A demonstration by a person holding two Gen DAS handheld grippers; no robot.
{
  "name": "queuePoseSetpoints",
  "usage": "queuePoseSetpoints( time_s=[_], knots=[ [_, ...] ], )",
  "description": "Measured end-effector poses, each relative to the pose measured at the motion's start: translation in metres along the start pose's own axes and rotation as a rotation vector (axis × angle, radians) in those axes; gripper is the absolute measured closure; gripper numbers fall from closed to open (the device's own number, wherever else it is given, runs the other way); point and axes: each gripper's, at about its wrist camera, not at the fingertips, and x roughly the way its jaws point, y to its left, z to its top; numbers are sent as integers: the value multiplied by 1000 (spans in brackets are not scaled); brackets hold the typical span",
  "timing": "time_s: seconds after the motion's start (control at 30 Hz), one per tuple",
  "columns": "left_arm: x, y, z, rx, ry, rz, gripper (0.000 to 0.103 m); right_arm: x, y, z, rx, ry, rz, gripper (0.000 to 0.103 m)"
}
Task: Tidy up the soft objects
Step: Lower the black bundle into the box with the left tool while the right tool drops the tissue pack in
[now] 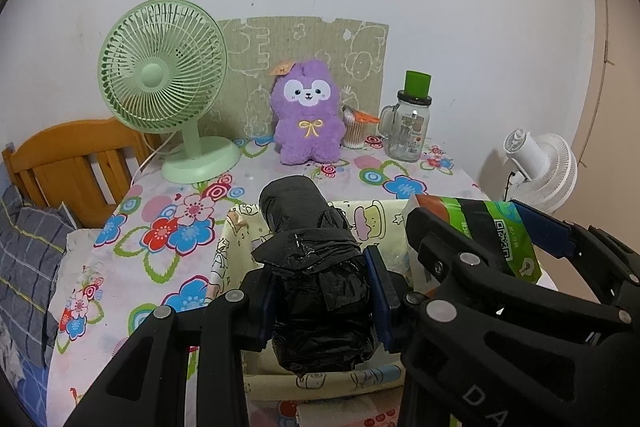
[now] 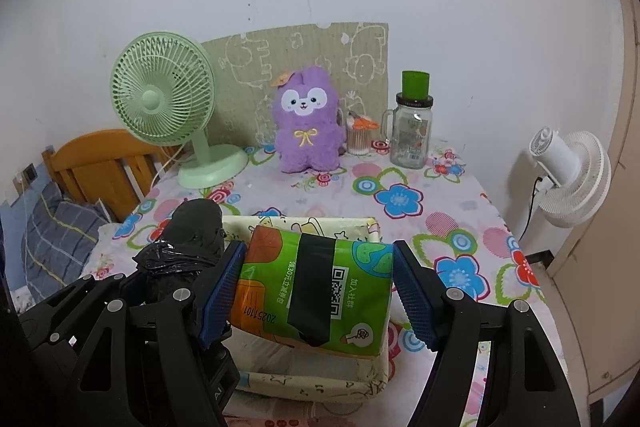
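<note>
My left gripper (image 1: 326, 303) is shut on a black plastic-wrapped roll (image 1: 316, 279), held over a pale yellow fabric bin (image 1: 240, 227) with cartoon prints. In the right wrist view my right gripper (image 2: 316, 291) is shut on a green and orange tissue pack (image 2: 320, 291) with a black tape band, held above the same bin (image 2: 304, 383). The two grippers sit side by side: the tissue pack (image 1: 492, 231) shows at the right of the left wrist view, the black roll (image 2: 188, 247) at the left of the right wrist view. A purple plush toy (image 1: 306, 115) sits upright at the table's back.
On the floral tablecloth (image 1: 168, 227) stand a green desk fan (image 1: 168, 83), a glass jar with a green lid (image 1: 408, 123) and a cup of cotton swabs (image 1: 354, 131). A wooden bed frame (image 1: 76, 159) lies left, a white fan (image 2: 572, 171) right.
</note>
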Motion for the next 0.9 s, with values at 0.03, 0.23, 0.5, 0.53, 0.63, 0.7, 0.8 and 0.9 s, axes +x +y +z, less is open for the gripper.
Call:
queuePoseSetpoints(
  time_s=[0.03,0.23,0.5,0.53,0.63,0.7,0.8,0.9],
  knots=[
    [2,0,0,-1,4,1,64,3,0,0,-2,4,2,28],
    [17,5,-1,-5,23,19,63,18,3,-2,-7,32,7,28],
    [30,13,-5,-4,56,20,52,31,10,-4,-36,52,11,28],
    [31,14,-5,-4,60,19,47,32,10,-4,-37,54,13,28],
    [35,18,-6,-15,75,14,43,37,12,-4,-41,61,13,28],
    [36,20,-6,-16,80,15,39,40,12,-4,-38,65,11,28],
    [39,23,-7,-22,86,21,36,46,11,-5,-31,75,11,28],
    [42,26,-9,-31,97,22,34,51,13,-6,-26,88,15,28]
  ],
)
